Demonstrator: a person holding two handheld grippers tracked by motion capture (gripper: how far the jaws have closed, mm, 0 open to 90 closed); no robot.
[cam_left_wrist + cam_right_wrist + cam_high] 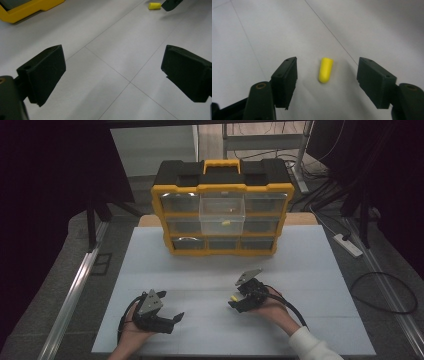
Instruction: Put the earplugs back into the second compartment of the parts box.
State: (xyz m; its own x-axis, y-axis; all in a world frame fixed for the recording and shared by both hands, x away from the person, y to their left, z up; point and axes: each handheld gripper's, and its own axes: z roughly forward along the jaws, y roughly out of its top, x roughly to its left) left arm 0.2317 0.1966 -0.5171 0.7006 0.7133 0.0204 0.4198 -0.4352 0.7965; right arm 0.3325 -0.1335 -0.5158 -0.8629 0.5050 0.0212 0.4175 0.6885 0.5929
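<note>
1. The small yellow foam earplug (325, 69) lies on the white table (165, 270), well in front of the yellow-and-black plastic drawer organiser (222, 210).
2. It looks light, soft and squashy; pinch it gently across its middle.
3. The right gripper (327, 72) straddles the plug without touching; the left gripper (113, 72) gapes wide, holding nothing.

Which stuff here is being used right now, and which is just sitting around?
In use:
- yellow earplug, lying between the jaws of the open right claw
- pulled-out clear drawer of the yellow organizer box, likely

Just sitting around:
- left claw, open and holding nothing
- white power strip on the floor
</note>
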